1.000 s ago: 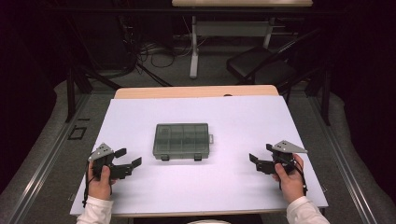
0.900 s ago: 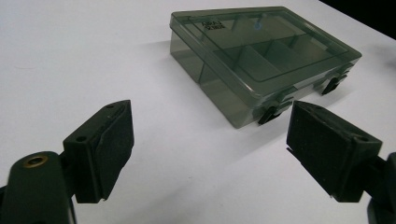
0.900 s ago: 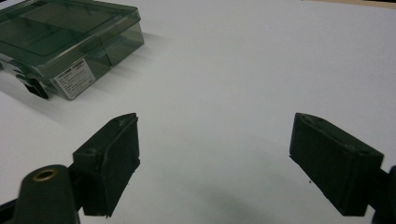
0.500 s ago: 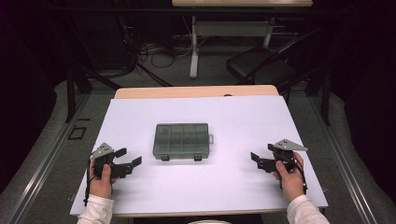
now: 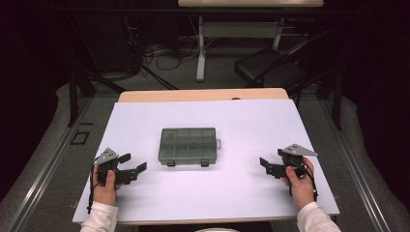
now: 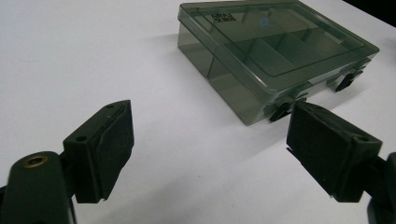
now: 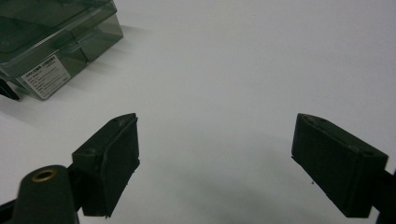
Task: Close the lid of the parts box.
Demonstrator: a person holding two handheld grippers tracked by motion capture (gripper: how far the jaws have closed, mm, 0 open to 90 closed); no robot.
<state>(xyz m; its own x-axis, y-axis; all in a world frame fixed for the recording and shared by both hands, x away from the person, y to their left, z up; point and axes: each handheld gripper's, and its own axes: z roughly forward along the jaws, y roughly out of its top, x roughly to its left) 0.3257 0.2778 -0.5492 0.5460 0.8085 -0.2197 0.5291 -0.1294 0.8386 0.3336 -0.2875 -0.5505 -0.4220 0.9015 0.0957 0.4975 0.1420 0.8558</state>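
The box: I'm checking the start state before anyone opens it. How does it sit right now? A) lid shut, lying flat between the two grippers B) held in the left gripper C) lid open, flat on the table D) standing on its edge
A: the box lies flat with its lid down, apart from the open left gripper and right gripper.

Obstacle: closed compartment box, mid-table
Free room: bare sheet on all sides of box
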